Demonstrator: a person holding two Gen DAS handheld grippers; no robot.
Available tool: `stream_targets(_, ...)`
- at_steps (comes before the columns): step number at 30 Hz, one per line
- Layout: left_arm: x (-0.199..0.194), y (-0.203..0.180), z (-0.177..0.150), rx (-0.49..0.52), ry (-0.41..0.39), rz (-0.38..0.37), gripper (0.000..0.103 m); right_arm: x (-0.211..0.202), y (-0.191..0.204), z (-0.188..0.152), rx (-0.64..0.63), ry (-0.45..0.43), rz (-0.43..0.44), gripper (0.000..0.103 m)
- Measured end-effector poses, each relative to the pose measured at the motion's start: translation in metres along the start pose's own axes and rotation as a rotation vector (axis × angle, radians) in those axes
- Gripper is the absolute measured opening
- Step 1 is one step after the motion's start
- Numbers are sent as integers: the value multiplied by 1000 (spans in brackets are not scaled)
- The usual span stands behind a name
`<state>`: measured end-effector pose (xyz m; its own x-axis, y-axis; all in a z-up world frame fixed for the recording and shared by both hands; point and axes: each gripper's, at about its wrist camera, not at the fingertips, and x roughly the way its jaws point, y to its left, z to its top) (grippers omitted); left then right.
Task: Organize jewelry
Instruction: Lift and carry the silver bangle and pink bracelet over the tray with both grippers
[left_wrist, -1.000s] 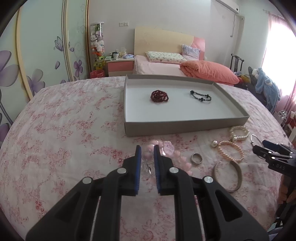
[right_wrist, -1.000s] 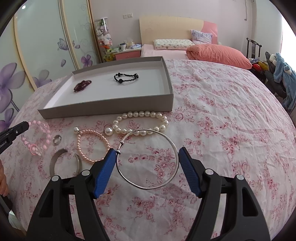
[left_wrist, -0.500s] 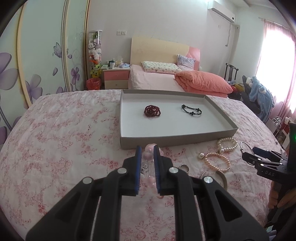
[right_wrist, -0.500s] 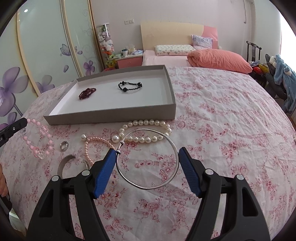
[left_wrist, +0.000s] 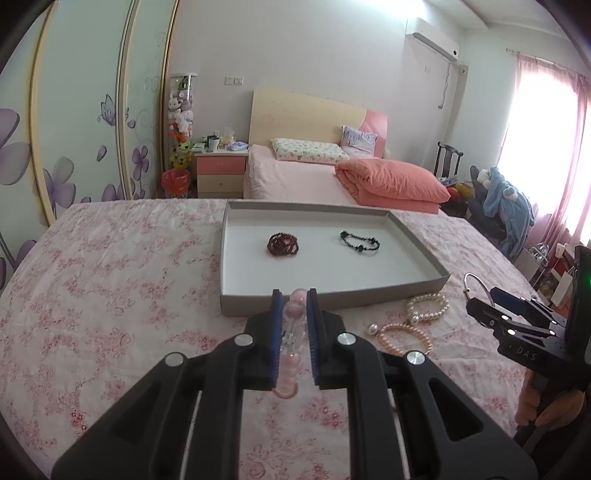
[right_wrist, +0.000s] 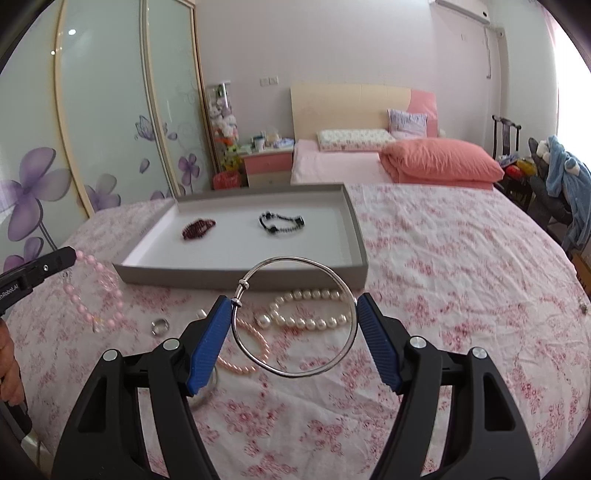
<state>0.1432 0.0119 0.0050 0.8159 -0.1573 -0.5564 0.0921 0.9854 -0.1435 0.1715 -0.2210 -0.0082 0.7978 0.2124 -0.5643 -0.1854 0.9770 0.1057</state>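
Left gripper (left_wrist: 291, 295) pinches a pink bead bracelet (left_wrist: 290, 350) that dangles clear of the floral bedspread (left_wrist: 110, 295); right gripper (right_wrist: 295, 314), jaws wide, clamps a thin silver bangle (right_wrist: 295, 317) across its width, also lifted off the bed. Beneath them on the bedspread lie a white pearl bracelet (right_wrist: 306, 308), a pink pearl bracelet (right_wrist: 251, 347) and a small silver ring (right_wrist: 160, 326). Just beyond sits the grey tray (right_wrist: 240, 275), holding a dark red bracelet (right_wrist: 197, 228) and a black bracelet (right_wrist: 280, 223), apart.
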Motion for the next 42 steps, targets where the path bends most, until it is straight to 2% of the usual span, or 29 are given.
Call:
stream_targets(12, -11, -19, 22, 15, -85, -6, 14, -11, 16, 23, -12, -122, 8, 70)
stream_targets(25, -3, -39, 53, 40, -169, 31, 14, -16, 27, 57, -27, -253, -11, 70)
stream_targets(32, 13, -37, 68, 45, -183, 57, 14, -8, 30, 72, -29, -281, -8, 70)
stream_targets(42, 43, -27, 90, 29, -179, 49, 14, 19, 29, 89, -20, -289, -15, 70)
